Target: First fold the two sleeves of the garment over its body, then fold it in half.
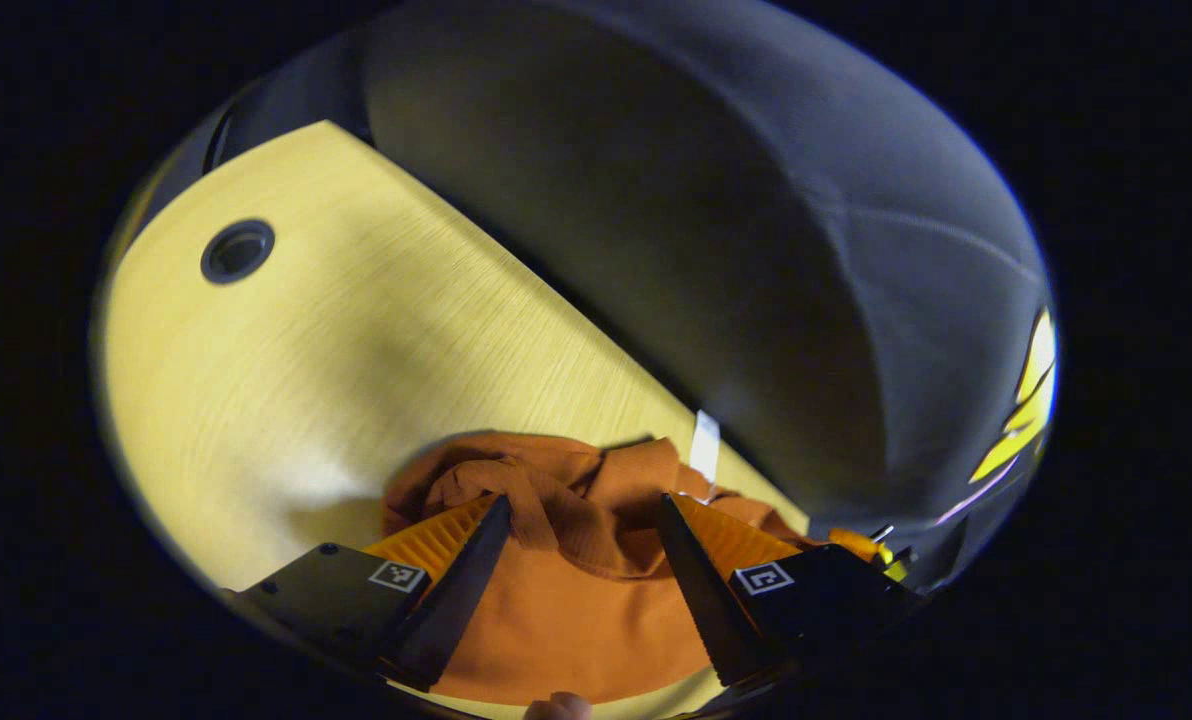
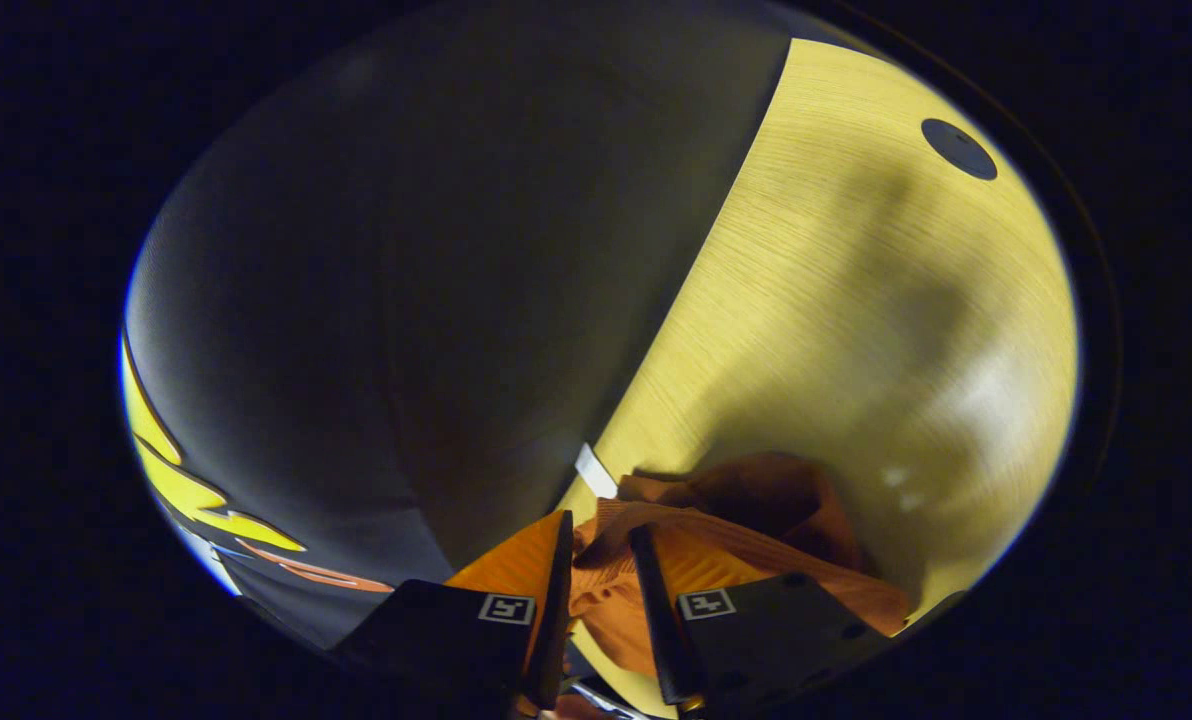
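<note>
We hold both tongs parted: left tongs (image 1: 581, 515) over the bunched orange garment (image 1: 576, 600) on the surface (image 1: 286, 380), right tongs (image 2: 601, 535) likewise. No sleeve folded yet; next, spread it flat.

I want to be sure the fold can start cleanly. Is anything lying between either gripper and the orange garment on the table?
Nothing visible does. In the left gripper view the left gripper stands open directly over the crumpled orange garment. In the right gripper view the right gripper's fingers straddle its fabric. The wooden table around it looks bare.
</note>
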A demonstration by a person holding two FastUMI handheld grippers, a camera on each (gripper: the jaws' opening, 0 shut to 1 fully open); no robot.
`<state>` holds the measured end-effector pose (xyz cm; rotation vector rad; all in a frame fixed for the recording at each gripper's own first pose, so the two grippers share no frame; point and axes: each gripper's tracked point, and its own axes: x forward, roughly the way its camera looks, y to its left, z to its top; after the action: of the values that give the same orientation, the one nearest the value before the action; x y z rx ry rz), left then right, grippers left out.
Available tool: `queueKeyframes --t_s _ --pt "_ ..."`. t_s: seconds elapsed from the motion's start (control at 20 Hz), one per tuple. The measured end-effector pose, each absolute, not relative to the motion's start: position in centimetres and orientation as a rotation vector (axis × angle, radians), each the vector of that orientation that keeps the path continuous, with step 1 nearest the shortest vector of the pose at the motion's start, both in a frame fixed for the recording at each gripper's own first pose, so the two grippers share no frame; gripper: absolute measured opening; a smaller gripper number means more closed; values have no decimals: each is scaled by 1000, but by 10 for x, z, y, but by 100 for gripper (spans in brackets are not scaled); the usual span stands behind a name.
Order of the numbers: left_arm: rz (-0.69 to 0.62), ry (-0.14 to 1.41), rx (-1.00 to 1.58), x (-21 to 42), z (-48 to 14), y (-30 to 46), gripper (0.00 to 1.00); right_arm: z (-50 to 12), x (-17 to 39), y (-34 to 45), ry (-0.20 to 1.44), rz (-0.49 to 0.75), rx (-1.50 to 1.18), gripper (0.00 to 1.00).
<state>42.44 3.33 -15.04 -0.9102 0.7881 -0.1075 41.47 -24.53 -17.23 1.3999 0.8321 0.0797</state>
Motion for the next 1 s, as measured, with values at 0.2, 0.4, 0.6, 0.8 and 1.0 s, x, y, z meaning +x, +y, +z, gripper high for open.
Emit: queueKeyframes --t_s 0.2,0.4,0.6,0.8,1.0 --pt "-125 617 -1048 430 -109 42 96 -157 427 -246 752 75 1437 79" --pt "-70 629 -946 422 -105 57 97 -157 416 -231 776 55 1353 79" --pt "-28 618 -844 405 -82 66 98 -144 391 -231 813 48 1215 93" --pt "-43 517 -729 365 -24 60 99 -128 344 -232 808 28 813 93" --pt "29 435 -509 305 16 71 99 -83 296 -232 686 22 461 95"
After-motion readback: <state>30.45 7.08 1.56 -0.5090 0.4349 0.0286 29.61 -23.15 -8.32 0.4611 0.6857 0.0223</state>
